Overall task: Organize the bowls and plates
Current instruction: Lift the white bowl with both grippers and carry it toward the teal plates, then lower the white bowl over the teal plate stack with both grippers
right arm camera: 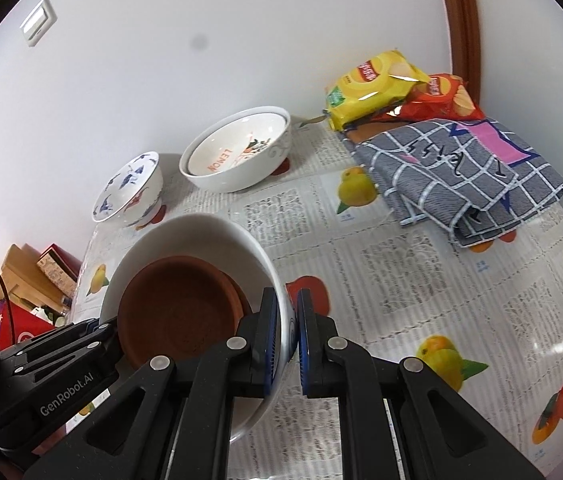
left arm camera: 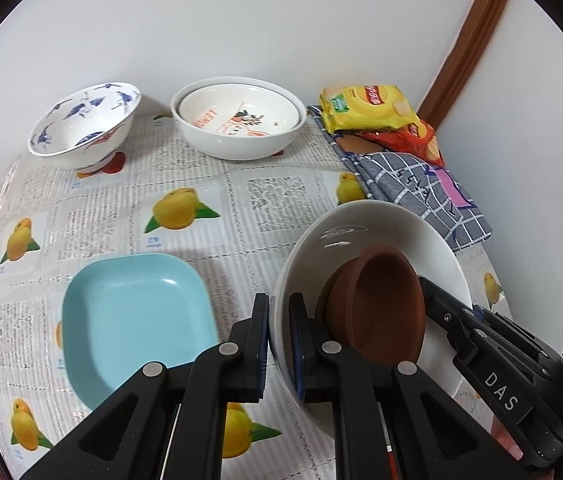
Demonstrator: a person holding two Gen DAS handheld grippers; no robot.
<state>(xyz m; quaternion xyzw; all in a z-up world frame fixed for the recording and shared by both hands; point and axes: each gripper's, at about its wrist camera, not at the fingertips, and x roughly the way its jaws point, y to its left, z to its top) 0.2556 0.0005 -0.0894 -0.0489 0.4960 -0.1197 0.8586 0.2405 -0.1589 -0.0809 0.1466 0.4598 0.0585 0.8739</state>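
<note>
A: We see the left gripper (left arm camera: 279, 344) reaching in low and nearly level, its jaws clamped on the rim of the large white bowl (left arm camera: 381, 224), one finger inside the wall and one outside.

B: And from the other side we see the right gripper (right arm camera: 287, 340) doing the same, jaws closed on the opposite rim of that white bowl (right arm camera: 201, 226). Both tools point toward each other across it.

A: Inside we find brown saucers (left arm camera: 377, 300), nested and tipped against the wall; the bowl itself sits tilted near the front edge of the counter (left arm camera: 241, 196).

B: Whether its base touches the cloth, we cannot tell.

A: Just beside it toward the left edge lies the light blue dish (left arm camera: 133, 312), flat and apart from the jaws.

B: Along the back edge we see the blue-patterned bowl (right arm camera: 129, 192) tilted on its foot, and next to it the lemon bowl (right arm camera: 237, 152) nested in a larger white one.

A: At the back right corner rest the checked cloth (right arm camera: 461, 172) and the chip bags (right arm camera: 373, 84).
</note>
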